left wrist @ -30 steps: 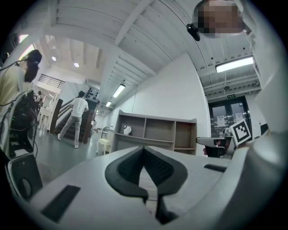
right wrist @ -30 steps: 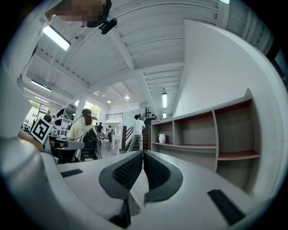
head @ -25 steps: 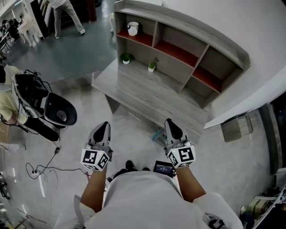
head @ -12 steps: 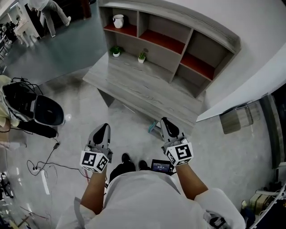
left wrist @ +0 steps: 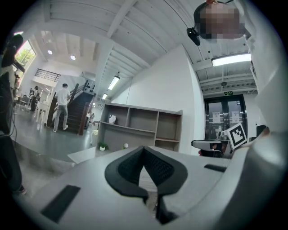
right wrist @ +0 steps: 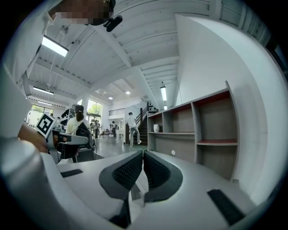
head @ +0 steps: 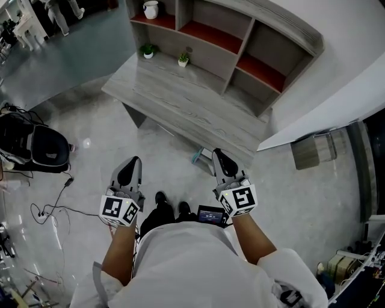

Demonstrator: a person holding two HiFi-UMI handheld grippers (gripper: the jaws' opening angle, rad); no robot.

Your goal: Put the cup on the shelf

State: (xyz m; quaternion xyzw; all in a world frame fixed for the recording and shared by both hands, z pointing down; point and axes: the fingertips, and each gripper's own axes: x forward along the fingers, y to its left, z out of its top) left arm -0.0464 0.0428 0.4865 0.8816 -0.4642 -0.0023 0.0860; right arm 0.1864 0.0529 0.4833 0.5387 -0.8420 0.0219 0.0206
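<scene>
The white cup [head: 150, 9] stands in the left compartment of the grey shelf [head: 240, 42], on its red board; it shows small in the left gripper view [left wrist: 111, 119] and the right gripper view [right wrist: 155, 128]. Both grippers are held level over the floor, in front of the low grey table [head: 180, 105] and well short of the cup. My left gripper [head: 133, 161] [left wrist: 144, 148] has its pads together with nothing between them. My right gripper [head: 215, 153] [right wrist: 143, 152] is shut and empty too, close to the table's near edge.
Two small potted plants [head: 146, 50] [head: 183, 58] stand on the table's far side below the shelf. A black bag [head: 30, 147] and cables [head: 54, 210] lie on the floor at left. A grey stool [head: 310, 150] is at right, and a person [left wrist: 60, 108] stands by the stairs.
The shelf and table have slid up and left in the head view as the person moved. Both grippers stay shut and empty, and have shifted slightly left in the frame.
</scene>
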